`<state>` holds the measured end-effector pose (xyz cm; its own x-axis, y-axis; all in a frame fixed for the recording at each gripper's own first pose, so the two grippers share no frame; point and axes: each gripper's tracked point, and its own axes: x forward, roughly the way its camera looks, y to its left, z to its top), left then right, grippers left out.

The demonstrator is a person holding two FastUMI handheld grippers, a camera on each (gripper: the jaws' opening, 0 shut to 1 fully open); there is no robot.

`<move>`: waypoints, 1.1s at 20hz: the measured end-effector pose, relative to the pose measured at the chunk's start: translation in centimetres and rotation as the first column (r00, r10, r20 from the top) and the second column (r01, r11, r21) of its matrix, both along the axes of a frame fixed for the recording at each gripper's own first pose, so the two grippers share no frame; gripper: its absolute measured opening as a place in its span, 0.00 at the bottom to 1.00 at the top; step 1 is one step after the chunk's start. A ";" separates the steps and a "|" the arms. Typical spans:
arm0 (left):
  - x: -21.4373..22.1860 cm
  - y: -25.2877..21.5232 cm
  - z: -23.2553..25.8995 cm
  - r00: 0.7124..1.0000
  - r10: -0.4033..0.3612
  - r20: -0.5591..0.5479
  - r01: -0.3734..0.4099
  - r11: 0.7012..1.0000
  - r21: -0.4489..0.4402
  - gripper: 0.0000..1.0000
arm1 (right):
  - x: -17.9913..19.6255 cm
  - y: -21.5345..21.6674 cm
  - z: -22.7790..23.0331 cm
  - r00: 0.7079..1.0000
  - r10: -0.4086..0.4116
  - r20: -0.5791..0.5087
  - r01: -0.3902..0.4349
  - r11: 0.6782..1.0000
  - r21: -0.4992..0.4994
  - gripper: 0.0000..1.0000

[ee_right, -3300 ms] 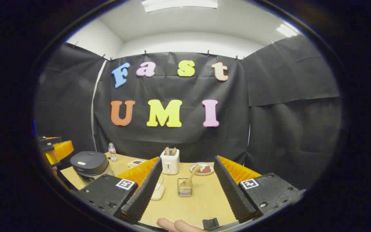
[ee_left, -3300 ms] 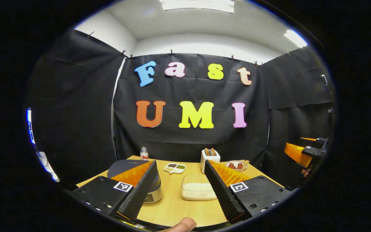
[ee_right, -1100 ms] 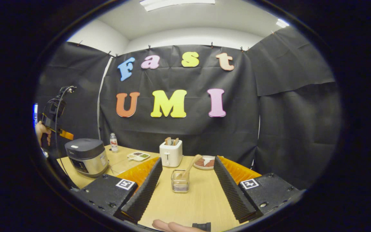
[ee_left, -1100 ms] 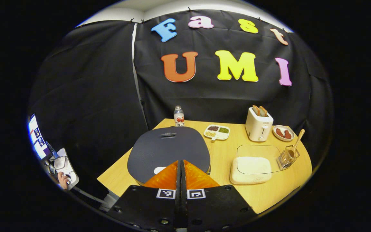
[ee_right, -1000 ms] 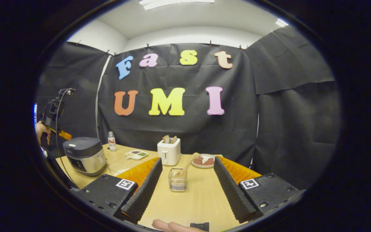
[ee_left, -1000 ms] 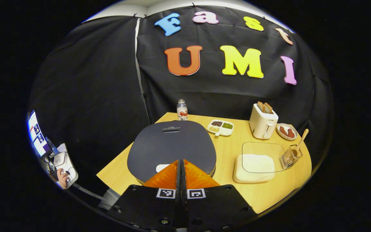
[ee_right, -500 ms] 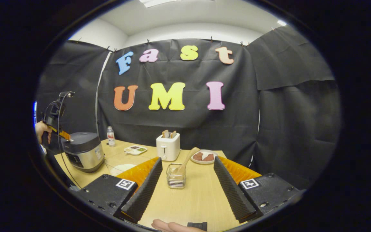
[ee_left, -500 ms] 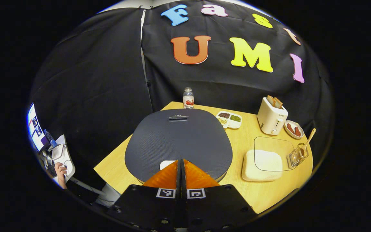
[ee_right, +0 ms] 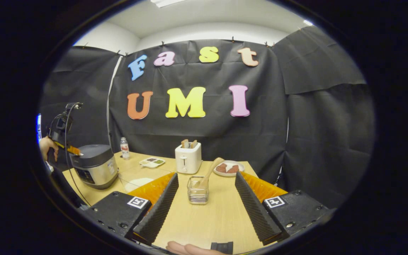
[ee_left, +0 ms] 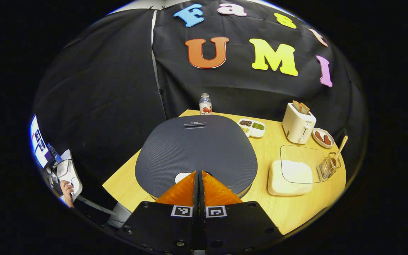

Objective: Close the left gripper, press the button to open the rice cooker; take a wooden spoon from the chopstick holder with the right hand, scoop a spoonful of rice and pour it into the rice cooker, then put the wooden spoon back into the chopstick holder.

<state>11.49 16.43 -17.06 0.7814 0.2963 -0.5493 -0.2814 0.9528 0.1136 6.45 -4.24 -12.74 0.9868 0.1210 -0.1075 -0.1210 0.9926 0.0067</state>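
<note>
Pressed together with no gap, the left gripper (ee_left: 199, 173) fingers angle steeply down onto the near edge of the rice cooker (ee_left: 196, 152) lid, their tips at the pale button (ee_left: 181, 176); whether they touch it I cannot tell. The lid is down. From the right gripper view, that gripper sits at the cooker's near top edge, held by a hand (ee_right: 47, 146) at the left. The right gripper (ee_right: 207, 188) is spread wide and level above the table (ee_right: 211, 219), holding nothing, with the chopstick holder (ee_right: 197, 194) between its fingers, farther off. The wooden spoon (ee_right: 209, 172) stands tilted in that holder. A lidded rice container (ee_left: 290, 173) lies just beside the holder.
</note>
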 end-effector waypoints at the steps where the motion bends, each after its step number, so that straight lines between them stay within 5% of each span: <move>1: -0.4 -0.1 0.9 1.000 -0.004 0.013 0.003 1.000 0.021 0.00 | -0.2 -0.1 0.0 1.000 -0.002 0.000 0.002 1.000 -0.004 1.00; 6: -0.8 1.0 8.9 0.970 0.048 0.239 -0.081 0.988 0.132 0.01 | -0.7 -1.1 -0.8 1.000 -0.019 -0.010 0.019 1.000 -0.018 1.00; 8: -1.9 -1.7 11.0 0.961 0.018 0.277 -0.042 0.996 0.079 0.12 | -0.8 -1.4 -1.1 1.000 -0.026 -0.014 0.025 1.000 -0.016 1.00; 11: -3.0 -3.4 12.5 0.940 -0.007 0.340 -0.030 0.994 0.101 0.96 | -0.4 -1.7 -1.5 0.999 -0.035 -0.024 0.035 0.999 -0.013 0.99; 17: -4.6 -7.2 12.1 0.921 -0.065 0.383 0.041 0.997 0.072 0.94 | 1.1 -1.3 -2.9 0.998 -0.029 -0.054 0.029 1.000 0.001 1.00; 22: -6.3 -11.0 10.5 0.900 -0.152 0.408 0.133 0.988 0.076 0.95 | 5.8 -0.2 -4.8 0.996 0.003 -0.092 0.006 0.996 0.094 1.00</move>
<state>5.19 5.42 -6.59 0.9706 0.1813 -0.1586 -0.1737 0.9829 0.0608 12.28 -4.43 -17.58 0.9735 0.1335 -0.1858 -0.1142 0.9872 0.1112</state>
